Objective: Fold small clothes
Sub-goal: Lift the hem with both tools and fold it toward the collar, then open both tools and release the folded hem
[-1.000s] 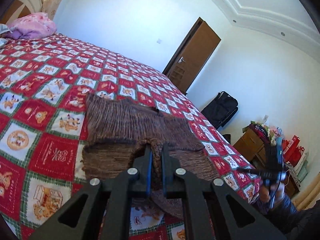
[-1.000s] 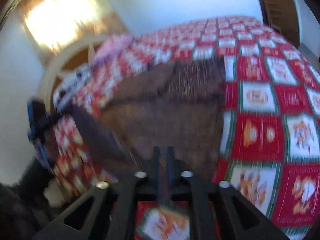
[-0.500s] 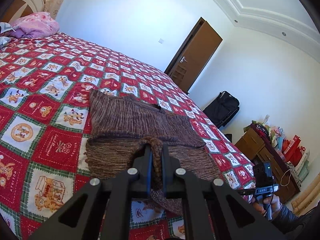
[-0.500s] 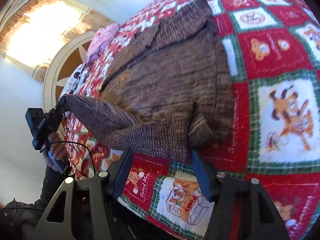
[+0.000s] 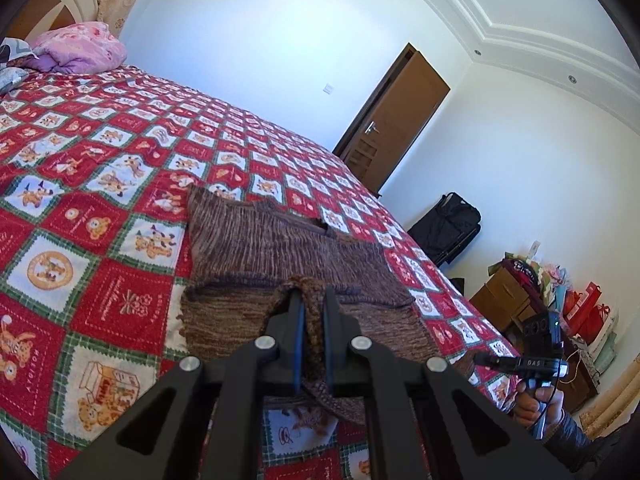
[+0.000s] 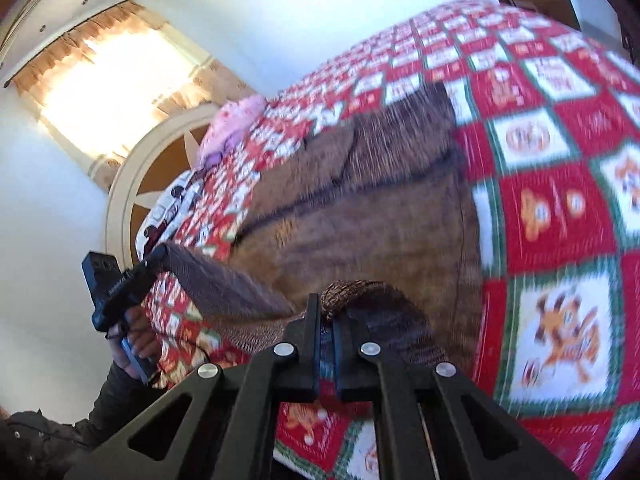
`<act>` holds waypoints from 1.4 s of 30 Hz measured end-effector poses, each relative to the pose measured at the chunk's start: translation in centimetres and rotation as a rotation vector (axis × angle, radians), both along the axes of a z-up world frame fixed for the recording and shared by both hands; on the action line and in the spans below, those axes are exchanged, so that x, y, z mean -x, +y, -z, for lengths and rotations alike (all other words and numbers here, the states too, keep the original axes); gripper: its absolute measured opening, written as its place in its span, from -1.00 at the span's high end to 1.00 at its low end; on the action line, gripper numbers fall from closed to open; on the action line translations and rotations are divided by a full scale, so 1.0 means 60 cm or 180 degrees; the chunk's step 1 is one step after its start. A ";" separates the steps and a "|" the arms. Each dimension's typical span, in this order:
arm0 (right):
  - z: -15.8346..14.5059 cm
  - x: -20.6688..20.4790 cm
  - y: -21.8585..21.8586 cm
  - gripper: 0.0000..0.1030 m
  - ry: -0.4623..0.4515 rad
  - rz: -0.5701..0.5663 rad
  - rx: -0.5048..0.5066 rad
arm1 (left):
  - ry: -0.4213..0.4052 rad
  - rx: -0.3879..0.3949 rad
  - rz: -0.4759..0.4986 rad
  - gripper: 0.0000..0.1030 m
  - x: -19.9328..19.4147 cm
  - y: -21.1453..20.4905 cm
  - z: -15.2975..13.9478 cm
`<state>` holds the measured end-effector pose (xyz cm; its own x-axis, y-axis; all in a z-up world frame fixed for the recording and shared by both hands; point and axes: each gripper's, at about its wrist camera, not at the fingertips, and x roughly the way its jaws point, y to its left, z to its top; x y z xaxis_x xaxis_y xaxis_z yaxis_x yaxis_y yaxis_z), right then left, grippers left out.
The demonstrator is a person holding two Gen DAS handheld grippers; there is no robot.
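So both grippers, left (image 5: pixel 311 300) and right (image 6: pixel 326 312), are clamped on the brown sweater's (image 5: pixel 280 248) near edge on the bed (image 5: pixel 100 200).

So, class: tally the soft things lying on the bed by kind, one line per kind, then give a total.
Brown knitted garment: 1
Pink pillow: 1
Red patchwork bedspread: 1
Total: 3

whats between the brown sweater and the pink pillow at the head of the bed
Only bare patterned quilt. In the left wrist view nothing lies on the stretch from the brown sweater to the pink pillow.
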<state>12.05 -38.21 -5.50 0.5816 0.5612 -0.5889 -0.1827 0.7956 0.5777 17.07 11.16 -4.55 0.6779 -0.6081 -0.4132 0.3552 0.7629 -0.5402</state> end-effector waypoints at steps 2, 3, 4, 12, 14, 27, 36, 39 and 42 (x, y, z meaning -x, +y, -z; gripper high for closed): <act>-0.024 -0.019 -0.002 0.92 -0.0089 0.0011 0.0007 | -0.0018 -0.0008 -0.0006 0.84 -0.009 -0.002 -0.009; -0.032 -0.026 -0.001 0.92 -0.0133 0.0023 0.0021 | -0.0035 -0.0008 0.0001 0.84 -0.015 -0.003 -0.014; -0.049 -0.038 -0.002 0.92 -0.0202 0.0045 0.0047 | -0.0059 -0.0022 0.0001 0.84 -0.022 -0.006 -0.021; -0.148 -0.128 -0.014 0.92 -0.0538 0.0221 0.0162 | -0.0105 -0.0108 -0.0029 0.84 -0.099 -0.011 -0.054; -0.159 -0.158 -0.014 0.92 -0.0548 0.0259 0.0182 | -0.0071 -0.0138 -0.0022 0.84 -0.123 -0.015 -0.054; -0.117 -0.357 -0.049 0.92 -0.0260 0.0625 0.0245 | 0.0370 -0.0111 -0.0186 0.84 -0.300 -0.023 0.018; -0.008 -0.493 -0.065 0.92 0.0172 0.0744 0.0354 | 0.0718 -0.0133 -0.0277 0.84 -0.380 -0.029 0.104; 0.022 -0.535 -0.070 0.91 0.0300 0.0741 0.0291 | 0.0761 -0.0101 -0.0329 0.83 -0.388 -0.027 0.114; 0.041 -0.561 -0.072 0.83 0.0387 0.0796 0.0427 | 0.0802 -0.0081 -0.0376 0.70 -0.391 -0.021 0.115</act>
<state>45.72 -42.53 -7.94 0.6127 0.3220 -0.7218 0.0924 0.8778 0.4700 40.53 9.90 -11.45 0.6174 -0.5181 -0.5919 0.1197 0.8056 -0.5803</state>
